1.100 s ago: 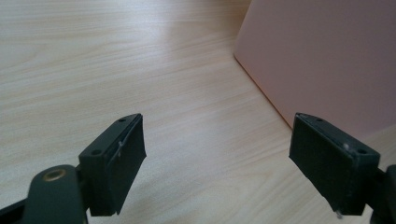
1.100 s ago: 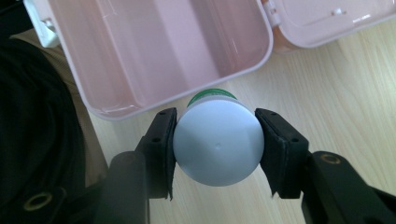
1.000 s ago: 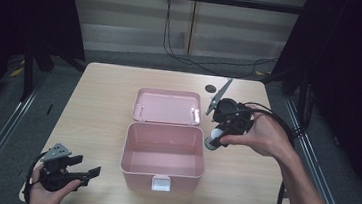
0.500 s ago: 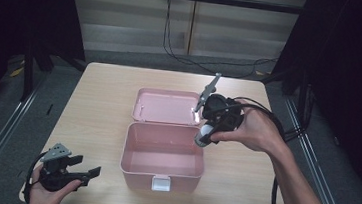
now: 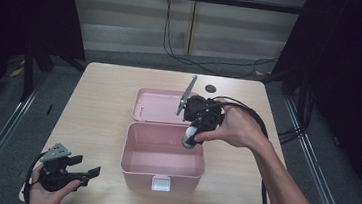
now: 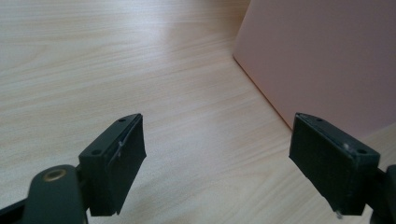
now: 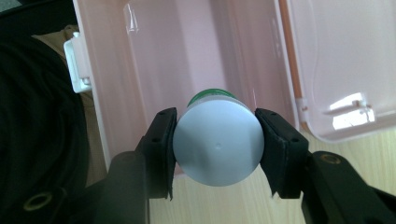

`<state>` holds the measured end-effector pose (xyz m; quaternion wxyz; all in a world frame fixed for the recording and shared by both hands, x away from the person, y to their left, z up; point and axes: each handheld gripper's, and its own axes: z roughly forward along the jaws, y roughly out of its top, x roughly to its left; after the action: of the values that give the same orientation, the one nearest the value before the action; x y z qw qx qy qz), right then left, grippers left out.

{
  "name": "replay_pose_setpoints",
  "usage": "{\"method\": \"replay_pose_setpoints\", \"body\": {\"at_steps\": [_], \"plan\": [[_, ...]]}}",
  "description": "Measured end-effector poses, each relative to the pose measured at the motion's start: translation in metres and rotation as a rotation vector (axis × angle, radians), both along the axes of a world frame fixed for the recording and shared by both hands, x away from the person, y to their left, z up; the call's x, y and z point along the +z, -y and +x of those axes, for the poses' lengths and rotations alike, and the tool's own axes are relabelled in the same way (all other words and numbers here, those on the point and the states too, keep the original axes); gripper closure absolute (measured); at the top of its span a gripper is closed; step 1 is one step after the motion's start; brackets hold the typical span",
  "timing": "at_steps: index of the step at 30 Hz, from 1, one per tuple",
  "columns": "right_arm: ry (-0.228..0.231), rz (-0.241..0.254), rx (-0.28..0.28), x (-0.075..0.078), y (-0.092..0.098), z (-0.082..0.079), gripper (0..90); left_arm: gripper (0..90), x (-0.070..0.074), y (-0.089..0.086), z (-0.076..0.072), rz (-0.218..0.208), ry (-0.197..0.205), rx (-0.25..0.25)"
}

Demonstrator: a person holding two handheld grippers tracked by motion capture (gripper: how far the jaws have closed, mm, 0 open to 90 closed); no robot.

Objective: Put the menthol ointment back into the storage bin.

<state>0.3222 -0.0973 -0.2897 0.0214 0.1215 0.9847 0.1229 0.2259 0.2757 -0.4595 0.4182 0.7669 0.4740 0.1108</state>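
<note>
We are looking down on a light wooden table (image 5: 98, 104) with a pink plastic box (image 5: 163, 155) standing open near its middle. Its lid (image 5: 161, 106) is lying flat behind it, hinged back toward the far edge, and a white latch (image 5: 160, 183) is sitting on the front wall facing us.

Our right hand (image 5: 234, 127) is holding the right gripper (image 5: 189, 138) over the back right corner of the box, with its jaws pointing down toward the inside. The jaws are clamping a small bottle (image 5: 188, 137) between them. In the right gripper view we are looking straight onto the bottle's round, pale grey-white end (image 7: 217, 145), with a green band (image 7: 210, 94) showing just past it; the two black pads are pressing on its sides. Beyond the bottle, the pink interior of the box (image 7: 196, 56) is showing, with the lid (image 7: 336, 70) off to one side.

Our left hand (image 5: 44, 192) is resting at the near left corner of the table, well apart from the box, holding the left gripper (image 5: 89, 173). Its jaws are standing wide open with nothing between them. In the left gripper view they are pointing across bare wood (image 6: 140, 70) toward a pink wall of the box (image 6: 322, 60).
</note>
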Motion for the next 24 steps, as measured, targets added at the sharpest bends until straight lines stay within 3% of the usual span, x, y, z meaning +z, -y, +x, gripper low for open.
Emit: {"method": "replay_pose_setpoints", "body": {"at_steps": [8,24], "plan": [[-0.018,-0.013,0.065,-0.012,-0.027,0.002,51.5,18.3,0.000,0.000,0.000,-0.007,0.002,0.004],[-0.029,-0.013,0.113,-0.017,-0.061,0.006,51.5,18.3,0.001,0.000,-0.001,-0.003,0.004,-0.003]]}}
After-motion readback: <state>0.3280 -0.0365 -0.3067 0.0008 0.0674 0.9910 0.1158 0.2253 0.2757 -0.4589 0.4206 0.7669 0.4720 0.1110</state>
